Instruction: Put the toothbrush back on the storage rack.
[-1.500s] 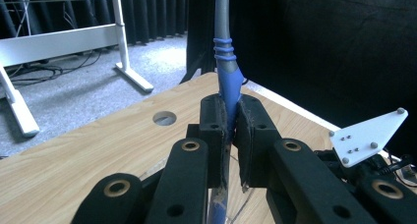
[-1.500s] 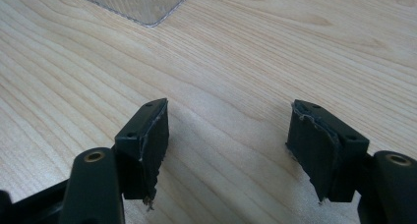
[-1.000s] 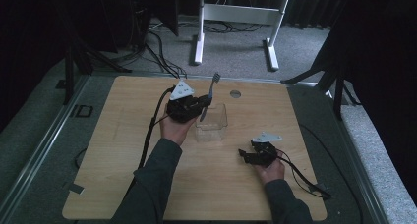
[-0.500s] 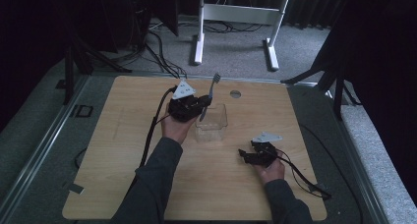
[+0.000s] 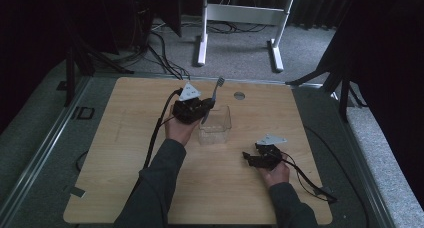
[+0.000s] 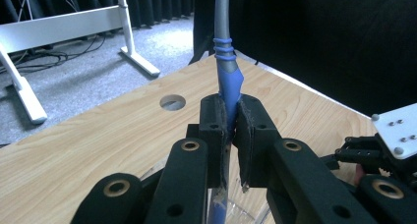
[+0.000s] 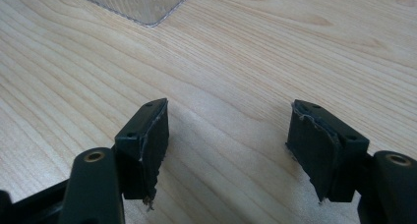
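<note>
Not much has shifted since a second ago: both hands sit about where they were, and the toothbrush (image 5: pixel 212 99) is tilted just as it was over the clear plastic container (image 5: pixel 216 124). The left gripper (image 5: pixel 202 107) is clamped tight on the blue part of the toothbrush's handle (image 6: pixel 229 86), pads squeezing it from both sides, with the grey brush end sticking up and away toward the far edge of the wooden table (image 5: pixel 125 153). My guess is it's held mid-handle so the lower end can be steered down into the container, which sits right under and just right of that gripper. The right gripper (image 5: pixel 250 158) rests low on the table, nearer and to the right of the container, jaws spread wide with nothing between the pads (image 7: pixel 147 145). Looks like it's just parked there, out of the way.
</note>
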Tool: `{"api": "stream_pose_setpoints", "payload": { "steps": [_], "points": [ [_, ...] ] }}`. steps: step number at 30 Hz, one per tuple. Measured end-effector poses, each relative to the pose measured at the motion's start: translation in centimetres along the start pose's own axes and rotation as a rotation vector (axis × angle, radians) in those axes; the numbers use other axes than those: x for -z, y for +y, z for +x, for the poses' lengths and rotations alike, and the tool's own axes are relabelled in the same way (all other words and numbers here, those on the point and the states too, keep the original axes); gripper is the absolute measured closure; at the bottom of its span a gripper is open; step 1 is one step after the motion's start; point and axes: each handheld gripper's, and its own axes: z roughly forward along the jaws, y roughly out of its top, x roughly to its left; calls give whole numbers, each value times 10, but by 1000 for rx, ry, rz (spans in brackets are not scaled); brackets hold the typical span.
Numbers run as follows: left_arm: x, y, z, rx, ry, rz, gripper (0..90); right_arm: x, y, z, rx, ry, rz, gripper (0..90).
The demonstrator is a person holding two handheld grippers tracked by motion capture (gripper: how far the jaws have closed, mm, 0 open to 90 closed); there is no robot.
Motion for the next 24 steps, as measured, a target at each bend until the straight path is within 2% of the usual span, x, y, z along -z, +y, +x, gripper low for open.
{"api": "stream_pose_setpoints", "payload": {
  "steps": [5, 12, 19, 24],
  "points": [
    [-7, -4, 0, -3, 0, 17, 823, 0, 0, 0, -1, 0, 0, 314],
    [-17, -13, -5, -38, -1, 75, 821, 0, 0, 0, 0, 1, 1, 314],
    [-27, -30, -4, -53, -7, 162, 819, 0, 0, 0, 1, 1, 0, 314],
    [-34, -36, -8, -96, -52, 239, 795, 0, 0, 0, -1, 0, 1, 314]
  ]
}}
